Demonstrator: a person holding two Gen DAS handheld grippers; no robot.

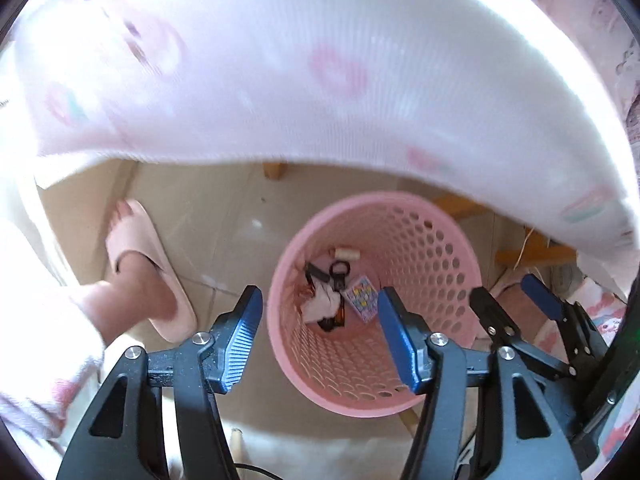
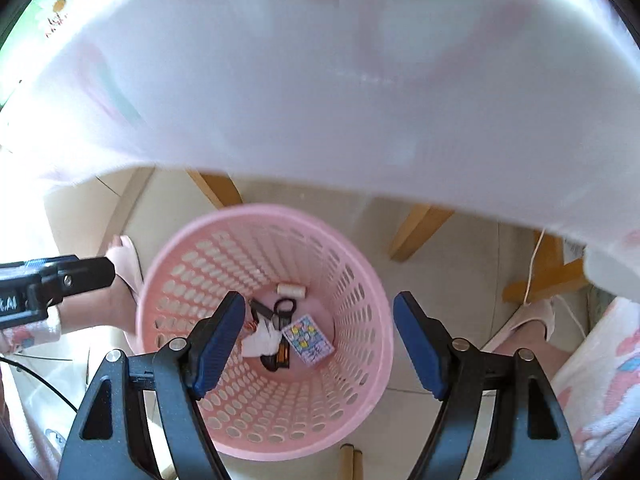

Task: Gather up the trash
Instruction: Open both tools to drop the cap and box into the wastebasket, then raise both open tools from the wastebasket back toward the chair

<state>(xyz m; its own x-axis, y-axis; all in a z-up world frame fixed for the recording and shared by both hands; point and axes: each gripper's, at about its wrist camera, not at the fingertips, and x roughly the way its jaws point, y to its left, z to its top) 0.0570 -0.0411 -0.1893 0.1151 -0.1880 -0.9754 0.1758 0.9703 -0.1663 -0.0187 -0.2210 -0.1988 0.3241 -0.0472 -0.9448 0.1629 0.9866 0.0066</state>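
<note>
A pink perforated basket stands on the tiled floor below both grippers. At its bottom lie a crumpled white paper, black scissors, a colourful patterned packet and a pale thread spool. My left gripper hangs open over the basket, nothing between its blue pads. My right gripper is open and empty too, above the basket's mouth. In the left wrist view the right gripper shows at the right, jaws apart.
A white cloth with pink prints hangs over the upper half of both views. Wooden legs stand behind the basket. A person's feet in pink slippers flank it. A white cable runs at the right.
</note>
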